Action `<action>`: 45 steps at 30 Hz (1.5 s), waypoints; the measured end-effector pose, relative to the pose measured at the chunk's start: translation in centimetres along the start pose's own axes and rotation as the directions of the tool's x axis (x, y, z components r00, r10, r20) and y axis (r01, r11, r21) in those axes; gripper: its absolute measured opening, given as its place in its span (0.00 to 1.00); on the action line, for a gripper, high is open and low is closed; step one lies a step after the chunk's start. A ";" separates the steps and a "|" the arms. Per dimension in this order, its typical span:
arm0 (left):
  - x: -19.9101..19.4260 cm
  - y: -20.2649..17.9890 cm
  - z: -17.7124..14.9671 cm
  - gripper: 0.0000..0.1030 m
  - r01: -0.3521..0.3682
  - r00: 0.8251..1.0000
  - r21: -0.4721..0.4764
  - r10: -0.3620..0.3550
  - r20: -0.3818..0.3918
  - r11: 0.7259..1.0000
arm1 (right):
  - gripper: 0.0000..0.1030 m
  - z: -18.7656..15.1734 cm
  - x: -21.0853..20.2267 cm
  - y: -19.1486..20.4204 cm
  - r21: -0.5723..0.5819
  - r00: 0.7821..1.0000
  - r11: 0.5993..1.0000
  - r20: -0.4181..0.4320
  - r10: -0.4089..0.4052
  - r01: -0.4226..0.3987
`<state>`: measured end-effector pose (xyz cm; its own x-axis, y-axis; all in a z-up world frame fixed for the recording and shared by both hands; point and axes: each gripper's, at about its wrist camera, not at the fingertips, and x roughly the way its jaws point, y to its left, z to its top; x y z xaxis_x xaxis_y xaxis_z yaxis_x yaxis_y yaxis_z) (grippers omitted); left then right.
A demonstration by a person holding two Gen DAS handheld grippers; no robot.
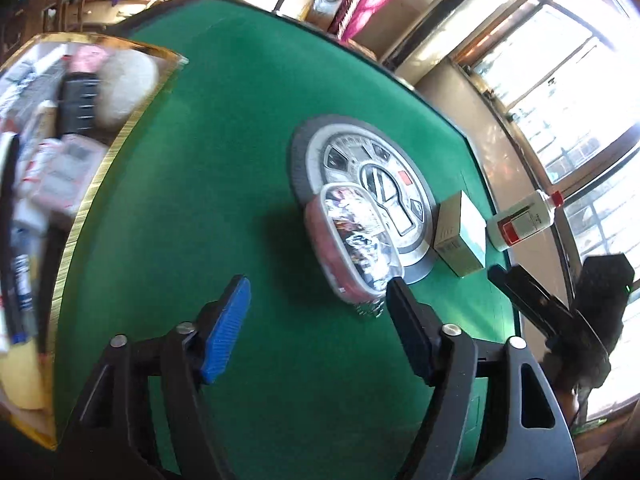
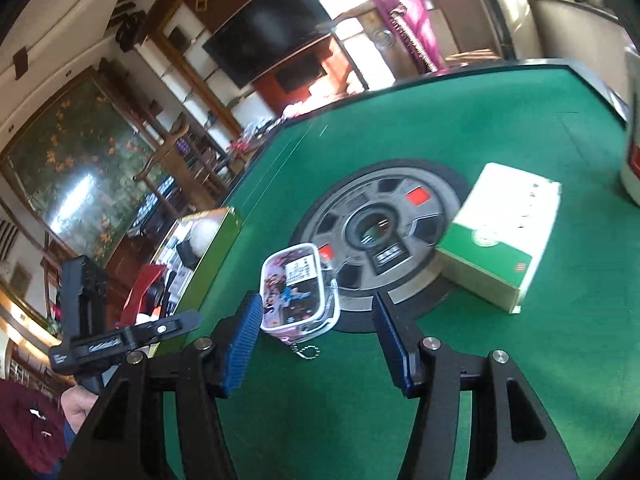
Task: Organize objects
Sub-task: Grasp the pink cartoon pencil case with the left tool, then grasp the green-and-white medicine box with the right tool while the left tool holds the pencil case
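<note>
While both jaws gape empty, a clear-lidded pink pouch [image 2: 298, 294] with ball chain on green felt [image 2: 500, 360].

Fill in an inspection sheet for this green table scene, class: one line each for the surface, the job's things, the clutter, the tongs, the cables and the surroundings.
Surface: green felt table with a round control panel at its centre.
Job's things: small clear pouch with a bead chain lying partly on the panel's edge; green-and-white box beside the panel; white bottle with a red cap lying on its side; open storage box at the table's edge, already full of items.
Clutter: nothing seen loose beyond these.
Tongs: left tongs open, empty; right tongs open, empty, the pouch just ahead.
Cables: nothing seen.
Surroundings: bright window, dark television, shelving.
</note>
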<state>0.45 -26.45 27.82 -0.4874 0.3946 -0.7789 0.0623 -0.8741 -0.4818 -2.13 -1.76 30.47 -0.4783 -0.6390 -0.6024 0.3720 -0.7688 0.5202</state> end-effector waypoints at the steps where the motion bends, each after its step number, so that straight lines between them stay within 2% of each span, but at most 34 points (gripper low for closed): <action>1: 0.8 -0.6 0.4 0.72 -0.009 1.000 -0.014 0.009 -0.018 1.000 | 0.56 0.0 -0.5 -0.9 0.015 1.000 1.000 0.008 0.008 -0.008; 3: 2.4 -1.4 1.1 0.72 -0.014 0.998 -0.051 0.012 -0.055 0.999 | 0.56 0.2 -1.6 -2.7 0.039 1.000 0.999 0.020 0.019 -0.020; 5: 3.1 -2.5 1.7 0.76 -0.025 0.998 -0.064 0.021 -0.058 0.998 | 0.56 0.5 -2.2 -4.0 0.053 0.999 0.998 0.024 0.022 -0.023; 8: 4.7 -4.3 2.7 0.78 -0.110 0.991 -0.013 0.109 -0.080 0.994 | 0.56 0.4 -3.2 -4.8 0.060 0.999 0.998 0.034 0.030 -0.032; 13: 6.8 -5.4 3.8 0.78 -0.209 0.974 -0.025 0.206 -0.094 0.978 | 0.56 0.3 -4.7 -5.7 0.077 0.996 0.994 0.054 0.068 -0.072; 17: 8.5 -6.7 3.9 0.80 -0.315 0.945 0.026 0.316 -0.089 0.949 | 0.56 0.4 -5.5 -6.3 0.103 0.994 0.992 0.093 0.064 -0.074; 20: 10.5 -6.8 3.5 0.80 -0.363 0.922 0.058 0.368 -0.122 0.930 | 0.56 0.4 -5.9 -6.7 0.118 0.993 0.991 0.110 0.050 -0.063; 21: 10.6 -7.3 3.3 0.83 -0.380 0.917 0.099 0.388 -0.090 0.920 | 0.56 0.4 -6.0 -6.7 0.120 0.992 0.991 0.113 0.050 -0.064; 22: 10.7 -7.3 3.1 0.83 -0.383 0.916 0.116 0.393 -0.082 0.916 | 0.56 0.4 -6.0 -6.7 0.117 0.992 0.991 0.117 0.045 -0.059; 25: 9.6 -6.2 2.6 0.78 -0.341 0.938 0.109 0.346 -0.029 0.934 | 0.56 0.3 -6.4 -6.9 0.107 0.991 0.994 0.136 0.000 -0.014; 30: 6.0 -2.5 0.6 0.78 -0.261 0.965 0.108 0.262 -0.001 0.959 | 0.60 0.5 -6.3 -8.1 0.117 0.979 0.987 0.161 -0.127 0.109; 33: 3.4 -0.2 -0.7 0.78 -0.278 0.960 0.133 0.272 0.058 0.951 | 0.62 0.6 -5.7 -9.3 0.158 0.974 0.976 0.149 -0.173 0.149; 38: 2.0 2.6 -2.0 0.78 -0.276 0.961 0.146 0.268 0.073 0.950 | 0.63 0.9 -4.2 -10.4 0.242 0.977 0.959 0.118 -0.180 0.148; 42: 3.0 1.2 -3.2 0.78 -0.304 0.950 0.204 0.280 0.139 0.931 | 0.68 1.7 -3.0 -10.7 0.296 0.965 0.937 0.129 -0.229 0.183; 45: 4.0 0.8 -3.2 0.78 -0.309 0.948 0.238 0.276 0.160 0.921 | 0.71 2.5 -1.7 -10.9 0.322 0.952 0.916 0.108 -0.288 0.240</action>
<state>1.38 -24.63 23.06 -0.5837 0.0873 -0.8073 0.0005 -0.9942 -0.1079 -7.36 7.80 27.30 -0.6485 -0.3841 -0.6572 -0.0301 -0.8497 0.5264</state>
